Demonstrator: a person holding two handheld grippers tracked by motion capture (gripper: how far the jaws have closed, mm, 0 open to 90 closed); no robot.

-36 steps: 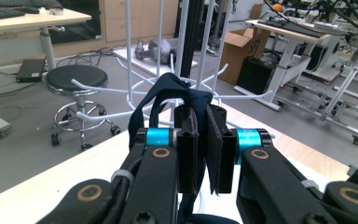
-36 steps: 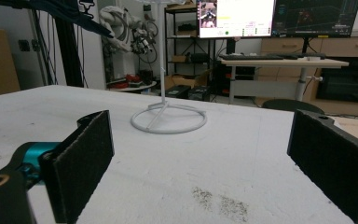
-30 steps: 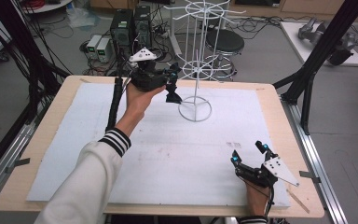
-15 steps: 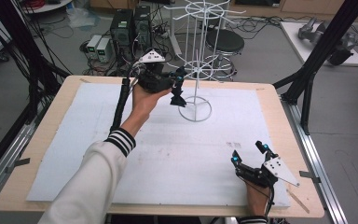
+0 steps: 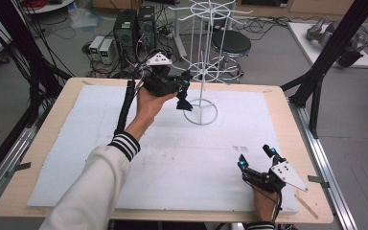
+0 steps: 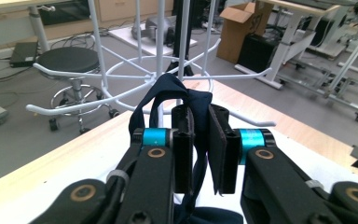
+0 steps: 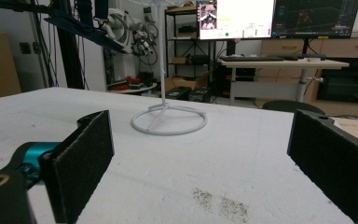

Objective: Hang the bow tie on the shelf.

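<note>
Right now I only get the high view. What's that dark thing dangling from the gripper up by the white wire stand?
Observer: The left gripper view shows a navy cloth strip, folded into a loop above the jaw tips.
Operator: Is it really pinched?
Observer: Yes, the left gripper is shut on it, and the strip runs down between the pads.
Operator: And the other gripper?
Observer: In its own view the right gripper is open, nothing between its pads, facing the stand's ring base.
</note>
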